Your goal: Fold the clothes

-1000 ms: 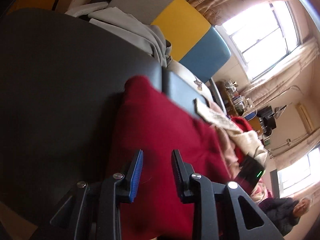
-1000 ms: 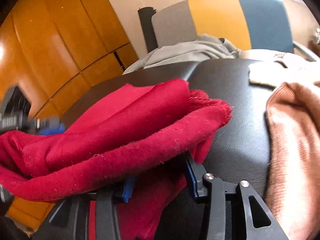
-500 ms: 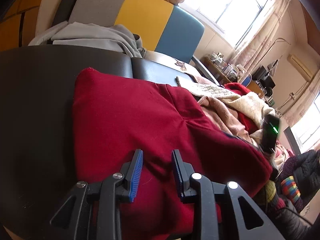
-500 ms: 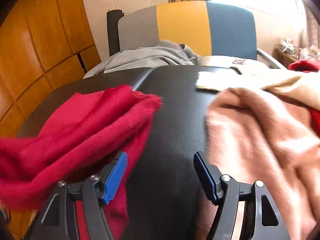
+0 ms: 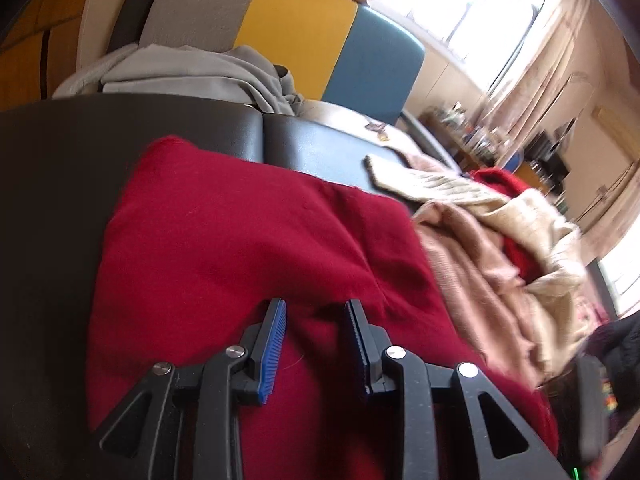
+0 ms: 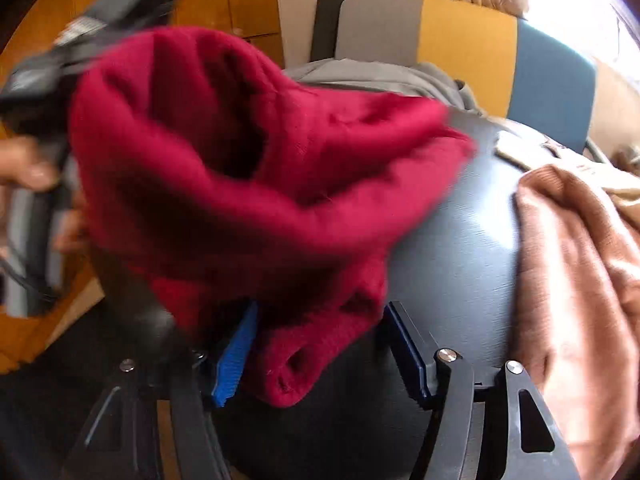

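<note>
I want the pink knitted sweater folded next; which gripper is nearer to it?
Right. The right gripper is beside the pink knitted sweater, with bare black cushion between. The left gripper is over the dark red garment, farther away.

One red garment (image 5: pixel 248 248) on the black counter (image 5: pixel 52 184), one pink knit (image 5: pixel 484 276), one cream knit (image 5: pixel 532 216), one grey garment (image 5: pixel 188 76), one three-coloured chair back (image 5: pixel 296 28), two grippers, each with two blue-padded fingers (image 5: pixel 272 344)
</note>
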`<control>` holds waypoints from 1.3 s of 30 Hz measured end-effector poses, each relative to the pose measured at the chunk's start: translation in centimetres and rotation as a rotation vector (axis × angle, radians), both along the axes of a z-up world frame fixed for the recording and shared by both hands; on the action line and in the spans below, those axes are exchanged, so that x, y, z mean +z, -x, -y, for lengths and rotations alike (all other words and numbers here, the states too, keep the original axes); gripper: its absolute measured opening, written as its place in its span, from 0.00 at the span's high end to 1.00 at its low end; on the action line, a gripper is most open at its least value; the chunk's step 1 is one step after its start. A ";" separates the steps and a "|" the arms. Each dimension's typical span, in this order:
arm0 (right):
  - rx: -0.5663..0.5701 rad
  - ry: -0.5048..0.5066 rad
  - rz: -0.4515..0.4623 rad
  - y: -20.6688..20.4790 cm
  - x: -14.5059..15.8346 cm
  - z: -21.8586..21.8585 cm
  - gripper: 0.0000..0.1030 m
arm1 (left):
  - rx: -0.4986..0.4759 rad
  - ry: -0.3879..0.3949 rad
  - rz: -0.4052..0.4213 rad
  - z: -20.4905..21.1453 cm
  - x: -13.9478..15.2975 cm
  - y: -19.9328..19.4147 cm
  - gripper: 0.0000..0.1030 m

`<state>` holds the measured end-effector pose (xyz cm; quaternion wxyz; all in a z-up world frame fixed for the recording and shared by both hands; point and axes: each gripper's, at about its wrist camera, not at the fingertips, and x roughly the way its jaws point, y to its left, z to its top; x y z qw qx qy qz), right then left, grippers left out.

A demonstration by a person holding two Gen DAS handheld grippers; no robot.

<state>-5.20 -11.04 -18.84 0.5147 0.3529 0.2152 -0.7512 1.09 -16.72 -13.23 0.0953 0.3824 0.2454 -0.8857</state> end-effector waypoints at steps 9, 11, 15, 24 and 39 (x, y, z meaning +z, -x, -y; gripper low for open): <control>-0.069 0.089 0.245 1.0 0.8 -5.6 0.23 | -0.093 -0.034 -0.035 -0.1 0.9 -1.5 0.70; -0.122 0.129 0.299 1.8 1.6 -7.9 0.22 | -0.059 -0.078 -0.077 1.1 1.5 -3.7 0.70; -0.087 0.276 0.371 1.6 5.0 -10.8 0.21 | 0.069 -0.132 -0.151 4.7 2.4 -9.4 0.70; 0.132 0.208 0.412 0.0 5.2 -1.9 0.53 | 0.181 -0.156 -0.157 7.7 0.4 -17.9 0.70; 0.004 0.095 0.545 2.5 -0.5 -5.9 0.90 | -0.068 -0.132 0.030 3.9 -3.6 -14.3 0.49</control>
